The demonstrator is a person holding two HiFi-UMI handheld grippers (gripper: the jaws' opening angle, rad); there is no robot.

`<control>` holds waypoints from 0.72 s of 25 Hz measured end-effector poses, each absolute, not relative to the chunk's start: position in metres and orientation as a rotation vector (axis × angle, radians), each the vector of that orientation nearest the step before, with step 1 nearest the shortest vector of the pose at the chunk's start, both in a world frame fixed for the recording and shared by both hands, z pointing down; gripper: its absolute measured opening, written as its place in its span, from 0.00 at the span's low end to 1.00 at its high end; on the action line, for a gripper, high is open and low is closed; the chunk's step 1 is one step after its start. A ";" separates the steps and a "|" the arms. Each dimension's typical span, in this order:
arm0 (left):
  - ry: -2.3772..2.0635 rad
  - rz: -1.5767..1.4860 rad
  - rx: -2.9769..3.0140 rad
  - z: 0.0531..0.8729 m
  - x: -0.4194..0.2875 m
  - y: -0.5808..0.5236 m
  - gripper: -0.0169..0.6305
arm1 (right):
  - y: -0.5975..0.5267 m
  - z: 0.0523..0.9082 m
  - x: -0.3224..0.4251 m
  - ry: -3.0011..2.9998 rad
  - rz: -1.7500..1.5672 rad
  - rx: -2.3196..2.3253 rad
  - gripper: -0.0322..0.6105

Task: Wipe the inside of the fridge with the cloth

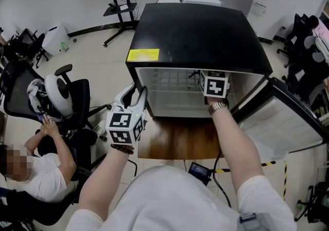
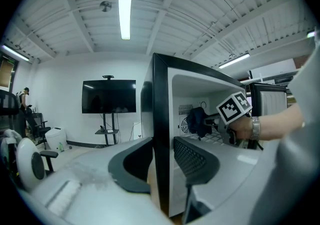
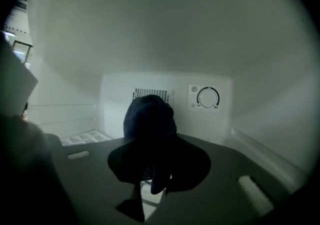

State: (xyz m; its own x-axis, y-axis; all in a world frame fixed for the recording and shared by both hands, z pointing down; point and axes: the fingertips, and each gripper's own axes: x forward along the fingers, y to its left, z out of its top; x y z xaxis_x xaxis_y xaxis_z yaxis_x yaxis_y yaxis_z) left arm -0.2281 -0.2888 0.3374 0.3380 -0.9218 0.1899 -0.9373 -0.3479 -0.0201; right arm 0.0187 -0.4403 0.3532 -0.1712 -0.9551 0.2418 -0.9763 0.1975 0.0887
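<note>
Head view: black fridge [image 1: 198, 35] on a wooden stand, door [image 1: 280, 122] swung open to the right. The right gripper [image 1: 212, 82] reaches into the compartment up to its marker cube, and the fridge top hides its jaws and load. The left gripper [image 1: 134, 96] sits at the fridge's front left edge. A seated person [image 1: 31, 168] is at lower left, clear of the work. Left gripper view: the jaws stand about half apart, one on each side of the front edge of the fridge's left wall. The pads look to lie against the wall, so I read this as a steadying grip. The dark cloth [image 2: 196, 120] is visible deep inside. Right gripper view: the jaws are closed on the bunched cloth, which faces the back wall below the vent grille [image 3: 150, 93] and beside the dial [image 3: 208, 97]. Judgement: wiping is in hand. The next move calls for pressing the cloth flat on a wall and sweeping across it. The interior is dim, I cannot tell whether the cloth touches the back wall, and the compartment floor is mostly hidden.
</note>
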 end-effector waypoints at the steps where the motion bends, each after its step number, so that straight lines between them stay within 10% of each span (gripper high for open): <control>1: -1.739 0.257 2.491 0.337 -0.228 -0.289 0.22 | -0.440 0.354 0.022 -2.225 0.132 1.849 0.17; 18: -1.766 0.263 2.462 0.337 -0.228 -0.290 0.22 | -0.440 0.357 0.068 -2.141 0.185 1.920 0.17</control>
State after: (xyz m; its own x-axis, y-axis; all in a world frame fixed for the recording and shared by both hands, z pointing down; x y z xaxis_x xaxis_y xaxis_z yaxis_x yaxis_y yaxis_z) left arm -0.2280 -0.2899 0.3375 0.3123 -0.9292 0.1975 -0.9465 -0.3222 -0.0196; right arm 0.0684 -0.4403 0.3569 -0.0931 -0.9569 0.2750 -0.9899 0.1186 0.0775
